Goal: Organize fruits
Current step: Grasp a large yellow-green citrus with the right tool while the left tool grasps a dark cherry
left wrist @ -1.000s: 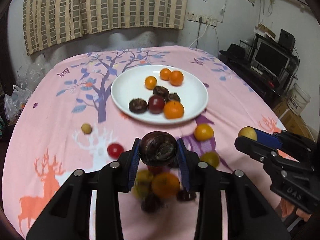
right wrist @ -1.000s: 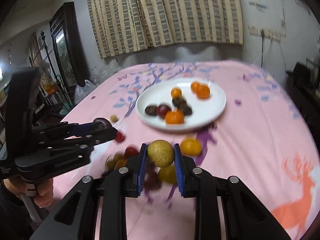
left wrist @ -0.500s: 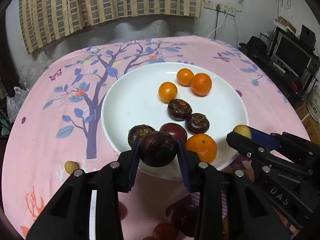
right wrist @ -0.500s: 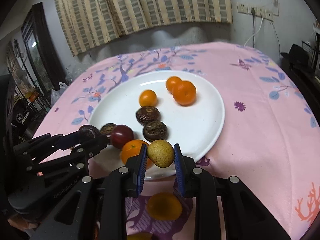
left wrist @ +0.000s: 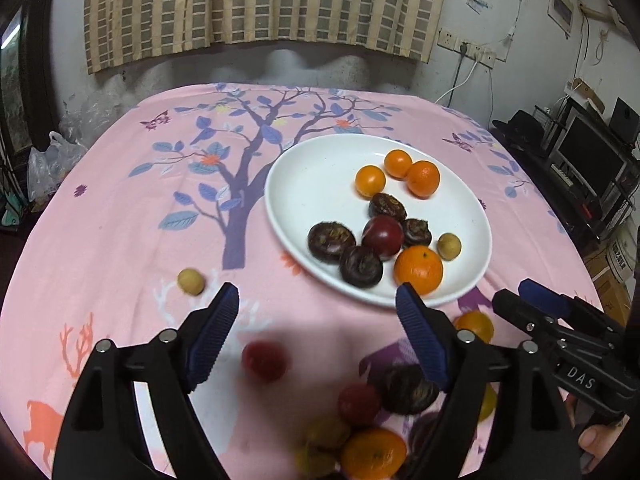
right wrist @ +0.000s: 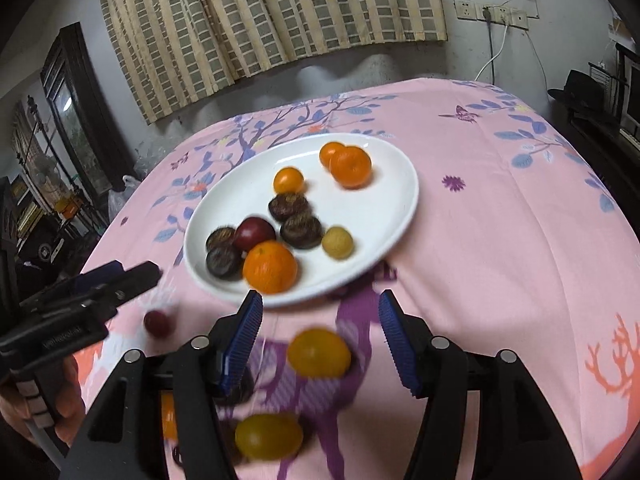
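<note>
Pink printed tablecloth [left wrist: 120, 216], soft and a bit wrinkly, so round fruit rolls. Both my left gripper [left wrist: 316, 336] and right gripper [right wrist: 320, 344] are wide open and empty. White plate [left wrist: 304, 184] sits just beyond the fingertips. Yellow fruit [right wrist: 319, 353] between my right fingers looks light, smooth and slippery; I'd pinch across its middle.

In the left wrist view, the heap of round red, orange and yellow fruits [left wrist: 360, 432] near the bottom is fuzzy, and the black gripper arms hide some. The small red fruit [left wrist: 265, 361] is blurry too. In the right wrist view, the oval yellow fruit [right wrist: 269, 436] is fuzzy, and an orange fruit [right wrist: 169, 416] peeks from behind a black arm.
</note>
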{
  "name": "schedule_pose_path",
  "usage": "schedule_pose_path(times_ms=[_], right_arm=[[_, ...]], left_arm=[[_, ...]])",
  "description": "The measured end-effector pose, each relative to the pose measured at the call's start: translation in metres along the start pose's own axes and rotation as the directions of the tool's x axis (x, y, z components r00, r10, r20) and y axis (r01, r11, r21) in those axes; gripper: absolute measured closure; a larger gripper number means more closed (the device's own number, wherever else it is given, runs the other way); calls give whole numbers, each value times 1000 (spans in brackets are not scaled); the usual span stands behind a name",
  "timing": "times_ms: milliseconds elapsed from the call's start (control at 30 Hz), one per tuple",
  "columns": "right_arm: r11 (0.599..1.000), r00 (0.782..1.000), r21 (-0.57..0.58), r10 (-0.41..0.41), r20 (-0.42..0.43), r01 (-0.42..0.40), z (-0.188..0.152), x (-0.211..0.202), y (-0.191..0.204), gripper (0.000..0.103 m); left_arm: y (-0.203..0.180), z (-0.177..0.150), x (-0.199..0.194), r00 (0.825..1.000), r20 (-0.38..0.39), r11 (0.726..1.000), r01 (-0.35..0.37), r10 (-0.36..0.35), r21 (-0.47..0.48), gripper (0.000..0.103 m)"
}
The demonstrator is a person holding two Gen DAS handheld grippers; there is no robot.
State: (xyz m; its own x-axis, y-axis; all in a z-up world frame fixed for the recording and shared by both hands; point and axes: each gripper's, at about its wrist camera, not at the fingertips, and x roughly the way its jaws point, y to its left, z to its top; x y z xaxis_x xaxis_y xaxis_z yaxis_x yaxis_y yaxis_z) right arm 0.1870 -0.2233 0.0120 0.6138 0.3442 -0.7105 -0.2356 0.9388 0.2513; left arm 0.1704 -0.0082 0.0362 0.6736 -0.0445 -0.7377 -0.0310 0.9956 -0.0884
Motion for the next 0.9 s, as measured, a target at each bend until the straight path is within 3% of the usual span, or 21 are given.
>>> schedule_pose_path(times_ms=[300,467,567,667,900], right_arm=[[996,999,-84,-22,-50,18,-53,-33,12,42],[988,992,-147,-56,-111,39,-74,-31,24,42],[985,985,-167,-68,-155,42,-83,-23,29,42],[973,975,-210,-131,-181,92,-89,-11,34,42],[972,979,-214,-131,-154,96,-73,6,44,43]], left_arm=[[20,-60,-27,999,-24,1000,-22,23,4,21],[32,-82,-29,999,-24,999,-30,30,13,21],[40,-84,-28,999,-26,1000,-21,20,-4,21],[47,-86,-27,1000,-26,1000,-8,7,-19,21],[50,-84,-26,999,-51,1000,14,-15,-16,21]])
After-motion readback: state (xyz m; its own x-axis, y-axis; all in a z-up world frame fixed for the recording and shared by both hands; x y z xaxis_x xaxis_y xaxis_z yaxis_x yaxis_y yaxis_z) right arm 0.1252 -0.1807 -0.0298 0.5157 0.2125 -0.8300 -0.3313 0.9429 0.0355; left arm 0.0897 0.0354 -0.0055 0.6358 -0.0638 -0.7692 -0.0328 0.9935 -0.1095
